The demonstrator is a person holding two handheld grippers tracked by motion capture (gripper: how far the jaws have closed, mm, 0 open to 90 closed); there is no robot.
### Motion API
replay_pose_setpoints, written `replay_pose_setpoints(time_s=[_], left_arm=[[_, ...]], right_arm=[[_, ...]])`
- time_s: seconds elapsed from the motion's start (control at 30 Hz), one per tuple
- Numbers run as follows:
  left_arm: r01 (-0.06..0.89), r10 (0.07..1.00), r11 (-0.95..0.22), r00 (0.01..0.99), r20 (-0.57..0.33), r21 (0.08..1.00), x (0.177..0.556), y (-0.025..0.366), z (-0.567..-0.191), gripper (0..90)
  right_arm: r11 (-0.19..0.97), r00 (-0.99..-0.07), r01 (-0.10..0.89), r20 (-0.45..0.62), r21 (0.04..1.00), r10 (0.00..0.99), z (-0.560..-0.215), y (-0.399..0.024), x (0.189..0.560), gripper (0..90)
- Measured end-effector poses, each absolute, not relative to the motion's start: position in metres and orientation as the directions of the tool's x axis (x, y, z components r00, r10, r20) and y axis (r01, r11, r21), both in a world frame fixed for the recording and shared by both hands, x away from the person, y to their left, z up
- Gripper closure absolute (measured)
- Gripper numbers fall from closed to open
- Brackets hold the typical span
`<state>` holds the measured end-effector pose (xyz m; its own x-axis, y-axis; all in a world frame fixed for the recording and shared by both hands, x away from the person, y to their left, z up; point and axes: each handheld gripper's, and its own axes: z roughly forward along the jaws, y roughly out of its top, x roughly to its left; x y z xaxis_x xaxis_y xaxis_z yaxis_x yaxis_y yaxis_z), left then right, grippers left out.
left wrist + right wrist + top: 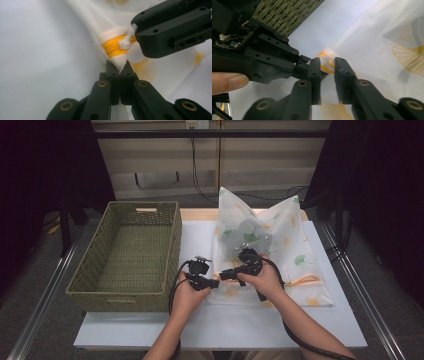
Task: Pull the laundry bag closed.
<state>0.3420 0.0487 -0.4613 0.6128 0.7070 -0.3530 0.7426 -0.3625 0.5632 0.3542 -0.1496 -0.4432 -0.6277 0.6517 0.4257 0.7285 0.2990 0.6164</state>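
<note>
High view, mesh bag point(280, 235): a white see-through bag printed with green and yellow leaves lies on the white worktop point(150, 325), right of centre, its far end puffed upward.
High view, basket point(131, 255): a green woven basket sits on the left of the worktop, just beside the bag.
High view, claws: the left claw point(214, 283) and right claw point(226, 275) meet at the bag's near left corner, almost touching each other.
Left gripper view, left claw point(122, 67): jaws pressed together, pinching the tip of the bag's corner point(119, 62).
Left gripper view, orange band point(112, 47): it runs across the corner just above the pinch, with a small white tab point(126, 41) reaching into the right claw point(136, 32).
Right gripper view, right claw point(327, 67): jaws stand a little apart around the white tab point(325, 60) and orange band; whether the pads press on it cannot be told.
Right gripper view, left claw point(308, 62): it comes in from the left, close against the right claw's jaw, with a fingertip point(229, 82) behind it.
</note>
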Motion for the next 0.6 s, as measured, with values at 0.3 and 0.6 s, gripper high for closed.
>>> replay_pose_setpoints(time_s=[0.3,0.6], left_arm=[[0.739,0.705,-0.373,0.619,-0.346,0.561,0.342,0.048,-0.462,88.0],[0.739,0.701,-0.372,0.62,-0.351,0.562,0.342,0.048,-0.462,88.0]], right_arm=[[0.236,-0.586,0.751,0.459,0.616,0.668,-0.444,-0.149,0.357,59.5],[0.232,-0.576,0.758,0.459,0.609,0.677,-0.448,-0.139,0.365,55.7]])
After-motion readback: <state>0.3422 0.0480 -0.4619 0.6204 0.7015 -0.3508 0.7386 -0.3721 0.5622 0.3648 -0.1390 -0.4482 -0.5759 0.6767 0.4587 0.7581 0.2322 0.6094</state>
